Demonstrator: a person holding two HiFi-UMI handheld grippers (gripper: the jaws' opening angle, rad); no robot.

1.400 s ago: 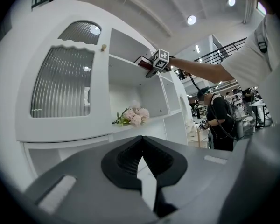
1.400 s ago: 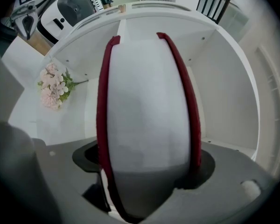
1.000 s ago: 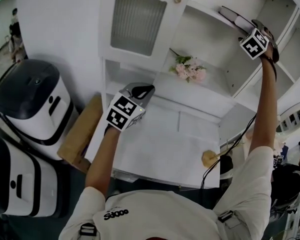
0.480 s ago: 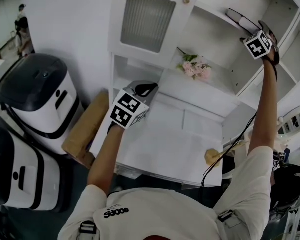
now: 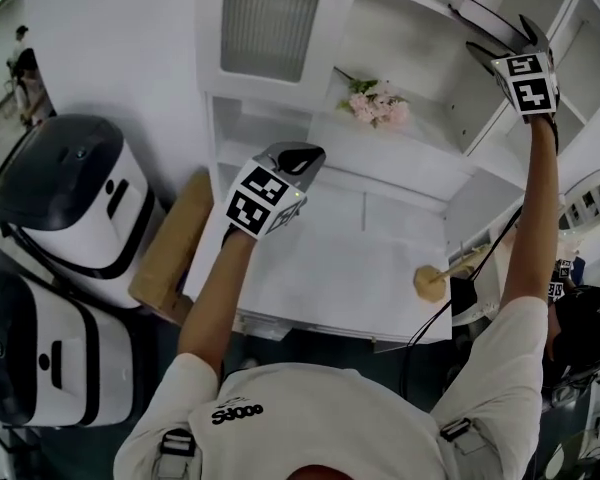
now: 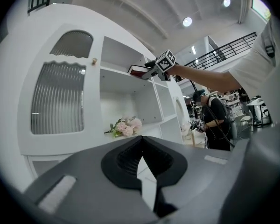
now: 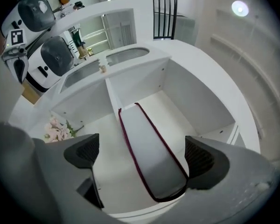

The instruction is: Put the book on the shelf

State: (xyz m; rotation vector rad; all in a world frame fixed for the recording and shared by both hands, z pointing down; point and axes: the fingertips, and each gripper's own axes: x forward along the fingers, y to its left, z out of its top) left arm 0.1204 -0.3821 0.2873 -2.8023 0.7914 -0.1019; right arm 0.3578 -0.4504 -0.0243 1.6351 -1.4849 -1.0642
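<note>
On the upper shelf of the white cabinet, the book is seen lying flat, its near end at the shelf's front edge and its length running towards the back wall. It sits between the fingers of the right gripper, which are spread wide and are not clamped on it. The left finger is well clear, the right one just beside the near corner, and whether that corner is touched cannot be told.

The book is judged to be stiff and fairly light, with a smooth cover that would slide easily on the painted shelf. If it must be moved, it is best taken across its width at the near end, or simply pushed inward.

A pale grey face is shown, long and narrow, bordered by a thin dark red line.

The left gripper is held over the counter with its fingers closed on nothing.
</note>
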